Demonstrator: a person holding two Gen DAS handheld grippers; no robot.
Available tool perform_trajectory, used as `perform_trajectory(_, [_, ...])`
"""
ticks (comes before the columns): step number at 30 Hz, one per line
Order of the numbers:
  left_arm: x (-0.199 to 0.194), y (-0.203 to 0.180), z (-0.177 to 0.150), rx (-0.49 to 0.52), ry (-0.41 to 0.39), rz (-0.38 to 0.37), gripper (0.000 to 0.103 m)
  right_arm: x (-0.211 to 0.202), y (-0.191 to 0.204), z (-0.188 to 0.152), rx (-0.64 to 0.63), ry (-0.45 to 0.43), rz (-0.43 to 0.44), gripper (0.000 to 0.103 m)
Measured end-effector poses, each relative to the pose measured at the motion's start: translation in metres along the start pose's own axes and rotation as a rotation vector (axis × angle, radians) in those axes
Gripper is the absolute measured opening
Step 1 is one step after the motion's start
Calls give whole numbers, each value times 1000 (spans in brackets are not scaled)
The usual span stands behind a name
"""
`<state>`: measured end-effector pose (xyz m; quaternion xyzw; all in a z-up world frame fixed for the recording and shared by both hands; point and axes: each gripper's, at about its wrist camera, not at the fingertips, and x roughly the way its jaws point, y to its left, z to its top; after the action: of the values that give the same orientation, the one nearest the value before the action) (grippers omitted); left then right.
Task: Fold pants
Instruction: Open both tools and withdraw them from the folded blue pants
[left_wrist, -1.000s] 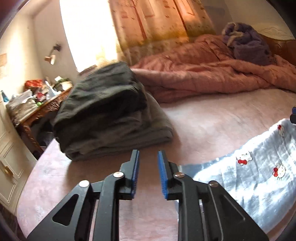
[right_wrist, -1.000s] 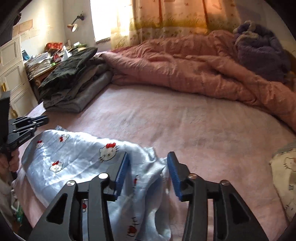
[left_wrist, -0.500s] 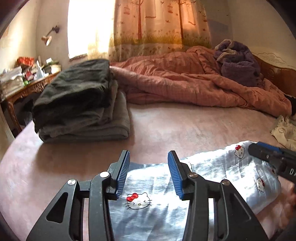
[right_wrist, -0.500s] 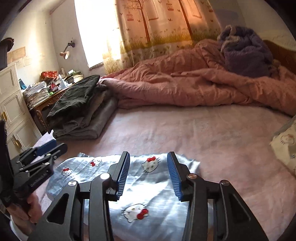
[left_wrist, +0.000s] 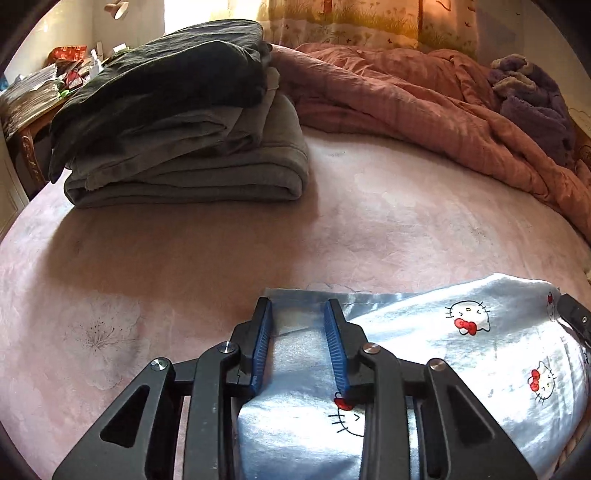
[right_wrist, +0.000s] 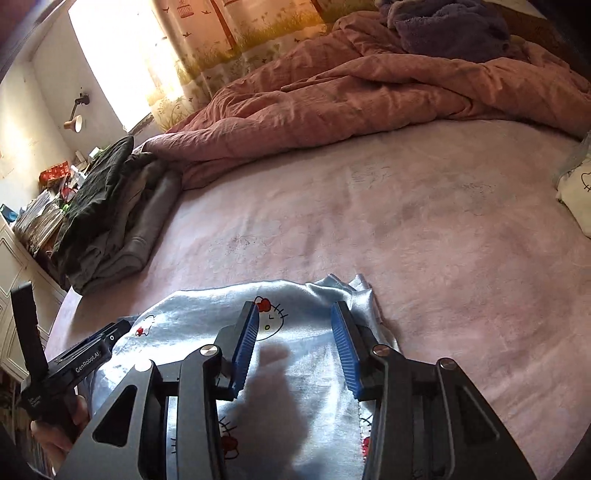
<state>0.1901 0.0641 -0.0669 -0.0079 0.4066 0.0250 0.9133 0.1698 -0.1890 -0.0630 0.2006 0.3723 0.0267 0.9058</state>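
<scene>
Pants (left_wrist: 424, 354), pale blue satin with cat print, lay spread on pink bed sheet (left_wrist: 184, 266) at 6 o'clock in both views. Left gripper (left_wrist: 298, 345) hung low over pants' left edge, angled down, jaws parted, gripping nothing. Right gripper (right_wrist: 293, 345) hovered over pants' right end, jaws wide, likewise holding nothing. Folded dark clothes stack (left_wrist: 177, 122) sat at 11 o'clock. Rumpled pink quilt (right_wrist: 369, 85) lay at 12 o'clock, purple blanket (left_wrist: 532, 103) farther at 2.

Your left gripper (left_wrist: 298, 325) sits low at the frame's bottom centre, jaws parted — and your right gripper (right_wrist: 293, 332) matches it, blue pads (right_wrist: 244, 347) wide apart, pointing forward and down.
</scene>
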Motion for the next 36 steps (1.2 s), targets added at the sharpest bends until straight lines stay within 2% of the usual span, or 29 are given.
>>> perform_trajectory(2, [-9, 6, 0, -22, -36, 0, 29, -10, -5, 3, -1, -30, -17, 43])
perform_trajectory(4, [-33, 8, -2, -2, -124, 23, 28, -27, -7, 3, -24, -80, -79, 43])
perform_trajectory(5, [-50, 5, -6, 27, -183, 33, 28, -38, -7, 3, -44, -111, -81, 43])
perform_trajectory(7, [-77, -2, -14, 66, -267, 29, 28, -62, -1, -2, -88, -166, -49, 43])
perform_trajectory(9, [-98, -13, -25, 110, -306, -39, 28, -80, 13, -10, -154, -192, 5, 44])
perform_trajectory(13, [-109, -40, -50, 217, -270, -118, 29, -92, 52, -41, -311, -135, 100, 46])
perform_trajectory(16, [-102, -50, -65, 257, -214, -127, 29, -86, 70, -65, -386, -84, 92, 47])
perform_trajectory(18, [-89, -52, -65, 264, -153, -115, 30, -80, 70, -65, -377, -49, 67, 47])
perform_trajectory(19, [-82, -51, -66, 265, -123, -108, 30, -77, 65, -62, -354, -40, 59, 50])
perform_trajectory(20, [-75, -49, -67, 259, -94, -107, 30, -71, 60, -59, -329, -13, 60, 62])
perform_trajectory(21, [-70, -44, -69, 239, -72, -114, 32, -62, 55, -58, -313, 33, 65, 66])
perform_trajectory(23, [-68, -33, -70, 187, -63, -154, 34, -44, 44, -59, -289, 130, 62, 68])
perform_trajectory(24, [-68, -30, -70, 176, -63, -152, 36, -41, 39, -60, -283, 142, 85, 68])
perform_trajectory(25, [-69, -28, -74, 174, -69, -141, 36, -43, 34, -61, -285, 132, 104, 68])
perform_trajectory(29, [-76, -23, -81, 183, -109, -90, 36, -53, 29, -69, -356, 121, 90, 68])
perform_trajectory(31, [-84, -19, -84, 193, -139, -63, 34, -58, 31, -73, -398, 111, 34, 68])
perform_trajectory(33, [-97, -22, -85, 219, -166, -104, 34, -69, 35, -73, -424, 82, -11, 68])
perform_trajectory(36, [-117, -37, -83, 263, -187, -223, 34, -92, 49, -72, -468, 5, 30, 68])
